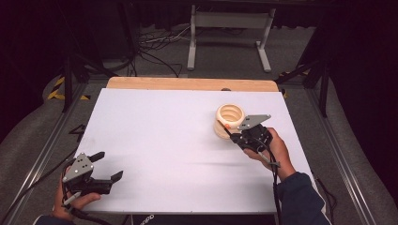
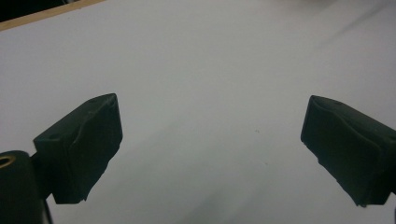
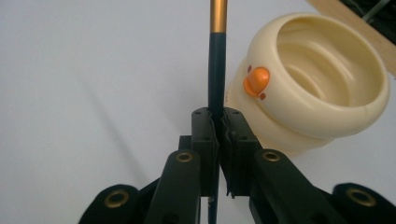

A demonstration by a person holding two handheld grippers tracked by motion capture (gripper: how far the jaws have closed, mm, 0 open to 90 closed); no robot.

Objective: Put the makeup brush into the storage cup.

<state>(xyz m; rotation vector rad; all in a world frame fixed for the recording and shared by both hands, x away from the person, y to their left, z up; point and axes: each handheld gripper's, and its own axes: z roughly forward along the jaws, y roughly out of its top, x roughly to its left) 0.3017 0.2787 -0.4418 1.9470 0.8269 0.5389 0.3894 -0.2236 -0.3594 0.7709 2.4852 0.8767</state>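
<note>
I am holding my left gripper (image 1: pixel 107 166) nearest to me, at the near left corner of the white table (image 1: pixel 164 140), and I am keeping its jaws spread wide with nothing between them; in the left gripper view the two black pads (image 2: pixel 79 149) are standing far apart over bare white surface. A hand (image 1: pixel 75 199) is wrapping the handle below it, with the cable trailing off the near edge.

Farther along on the right side, my right gripper (image 1: pixel 233 137) is clamping a thin dark pen (image 3: pixel 216 70) between its closed jaws. In the right gripper view the pen is rising straight up from the pinched pads (image 3: pixel 205 140), dark along its shaft and gold toward the top. The right hand (image 1: pixel 272 150) is gripping the handle, a dark sleeve behind it.

Just beyond the pen, the cream duck-shaped cup (image 1: pixel 228 121) is standing upright on the table, its orange beak (image 3: pixel 257 80) facing the gripper and its ribbed inside showing. The pen is passing just beside the cup's wall; I cannot tell whether they are touching.

Beyond that, the table's wooden far edge (image 1: pixel 187 84) is showing.
</note>
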